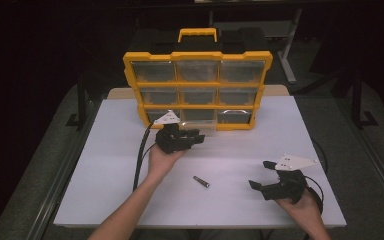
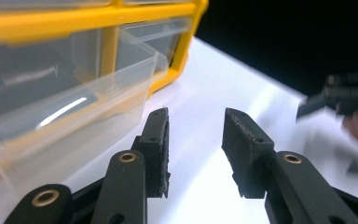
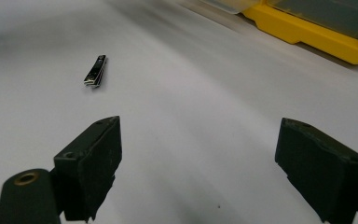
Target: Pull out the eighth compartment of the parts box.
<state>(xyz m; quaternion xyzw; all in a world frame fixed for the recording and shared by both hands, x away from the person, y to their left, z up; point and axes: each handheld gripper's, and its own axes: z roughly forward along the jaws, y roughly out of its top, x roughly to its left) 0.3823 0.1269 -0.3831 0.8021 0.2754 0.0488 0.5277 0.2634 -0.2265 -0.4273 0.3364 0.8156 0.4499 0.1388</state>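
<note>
A yellow organiser (image 1: pixel 198 105) with clear drawers stands upright at the back of the white table (image 1: pixel 260 130). Its bottom middle drawer (image 1: pixel 203 127) is pulled partly out; it appears empty in the left gripper view (image 2: pixel 74 112). My left gripper (image 1: pixel 198 137) hovers just in front of that drawer, open (image 2: pixel 196 121), with nothing between its pads. A small dark metal piece (image 1: pixel 201 181), flat and narrow, lies on the table between my hands, also seen in the right gripper view (image 3: pixel 95 71). My right gripper (image 1: pixel 260 174) rests low at the front right, open wide (image 3: pixel 200 135) and empty.
The organiser's yellow frame (image 2: pixel 51 23) fills the upper left of the left gripper view, and its base (image 3: pixel 307 32) shows at the top right of the right gripper view. Dark floor and table legs surround the table. The far right gripper (image 2: pixel 345 95) shows blurred.
</note>
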